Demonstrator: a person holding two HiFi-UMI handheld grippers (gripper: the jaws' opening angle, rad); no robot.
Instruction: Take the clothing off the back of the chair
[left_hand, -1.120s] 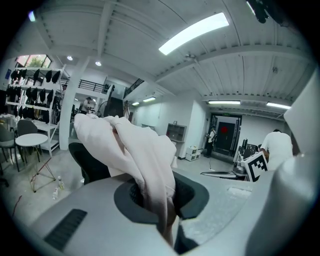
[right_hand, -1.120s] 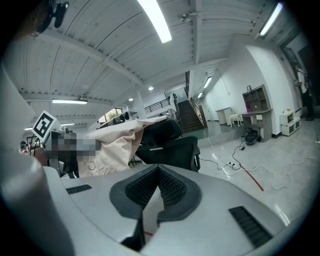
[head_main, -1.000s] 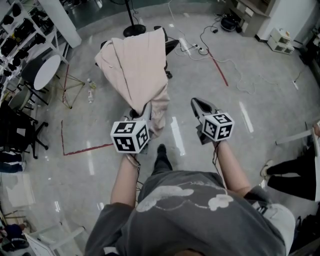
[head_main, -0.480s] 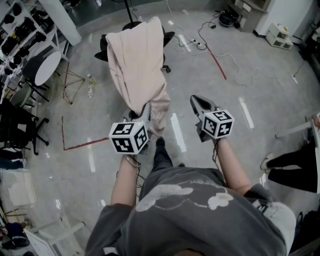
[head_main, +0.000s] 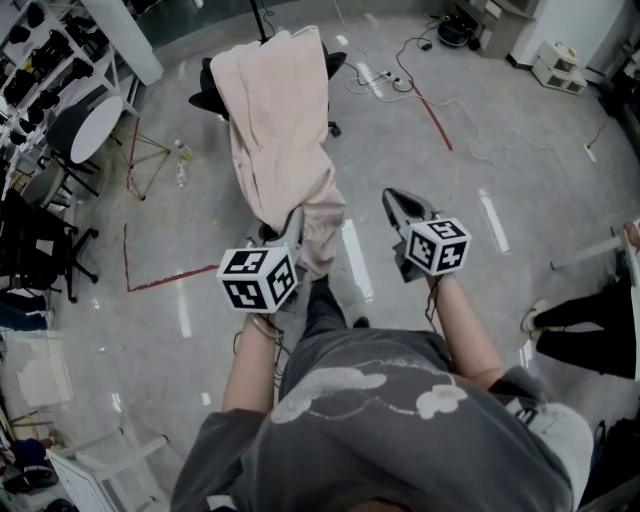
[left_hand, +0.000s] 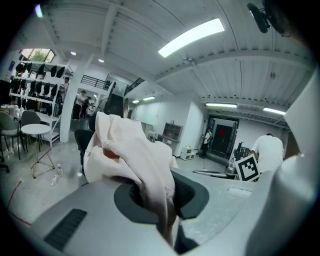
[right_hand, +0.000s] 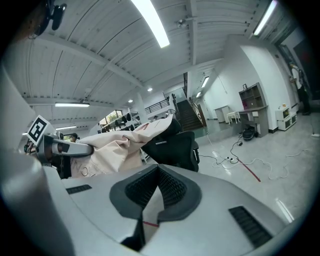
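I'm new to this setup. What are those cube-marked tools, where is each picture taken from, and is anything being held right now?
A person holds a hand-operated two-jaw gripper in each hand; the marker cubes are part of them. The head view looks down from a camera on the person's head. Each gripper view looks along that gripper's own jaws. The left gripper is clamped on a pale pink garment that is draped over a black office chair. The right gripper is shut with nothing in it. Red tape marks the floor.
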